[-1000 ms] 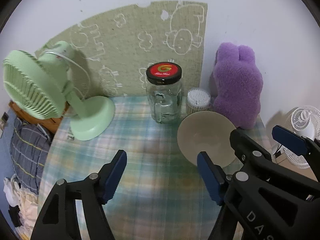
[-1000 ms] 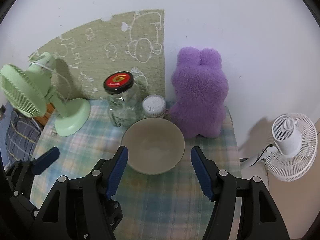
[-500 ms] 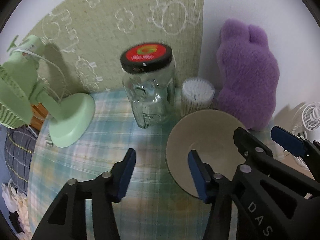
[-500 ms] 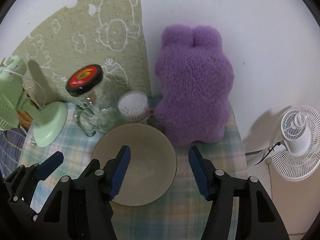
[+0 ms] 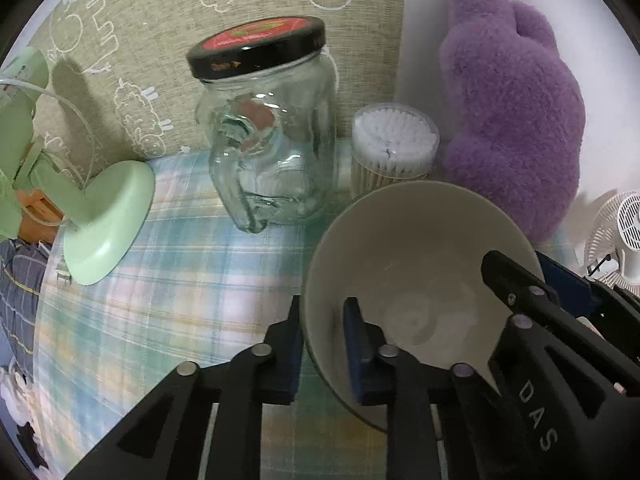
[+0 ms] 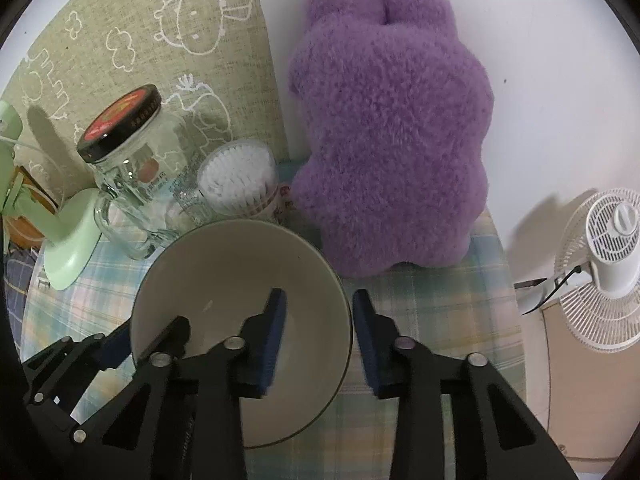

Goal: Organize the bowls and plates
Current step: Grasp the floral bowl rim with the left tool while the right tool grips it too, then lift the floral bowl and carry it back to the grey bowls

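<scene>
The left gripper straddles the left rim of the bowl, one blue pad outside the wall and one inside; the jaws stand at a narrow gap, and whether the pads press the wall cannot be told. The right gripper straddles the opposite rim the same way, its jaws a little wider, with a visible gap between the outer pad and the rim.

The bowl sits upright on the tablecloth, opening facing up. It is round, so it has no long axis. Its surface is smooth, glazed and beige-grey, with a shallow circular base inside.

The tablecloth is a soft plaid in pale green, blue and pink. Just behind the bowl stand a clear glass jar with a handle and a black-and-red metal lid, and a round tub of cotton swabs. A fuzzy purple plush toy stands to the right, near the bowl. A green plastic fan stands to the left.
</scene>
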The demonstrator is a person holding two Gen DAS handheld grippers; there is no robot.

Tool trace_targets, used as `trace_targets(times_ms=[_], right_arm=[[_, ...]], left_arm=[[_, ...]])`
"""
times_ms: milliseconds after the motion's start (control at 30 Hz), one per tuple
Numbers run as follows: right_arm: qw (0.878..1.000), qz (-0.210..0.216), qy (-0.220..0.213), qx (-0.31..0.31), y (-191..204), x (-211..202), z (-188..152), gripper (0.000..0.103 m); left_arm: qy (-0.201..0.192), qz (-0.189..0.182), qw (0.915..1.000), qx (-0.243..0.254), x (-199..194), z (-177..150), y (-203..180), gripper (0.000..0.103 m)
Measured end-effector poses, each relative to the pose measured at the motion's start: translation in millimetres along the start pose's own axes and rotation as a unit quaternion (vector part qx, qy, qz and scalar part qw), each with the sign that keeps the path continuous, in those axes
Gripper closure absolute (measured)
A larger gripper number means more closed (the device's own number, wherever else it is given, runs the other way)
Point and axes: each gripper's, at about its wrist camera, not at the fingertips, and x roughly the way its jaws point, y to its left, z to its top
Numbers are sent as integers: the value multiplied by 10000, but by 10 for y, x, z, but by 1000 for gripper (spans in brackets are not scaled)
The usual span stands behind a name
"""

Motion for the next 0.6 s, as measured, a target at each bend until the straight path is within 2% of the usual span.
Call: trace_targets(times_ms=[267,600], right_arm=[[9998,-205,-51,-39,-21,34,-17,87],[9998,-186,12,-76,20,-133,-108,88]], left_arm=[[44,115,9999,4,9,12,-29,89],[219,135,9997,-5,-159,-162,33,89]])
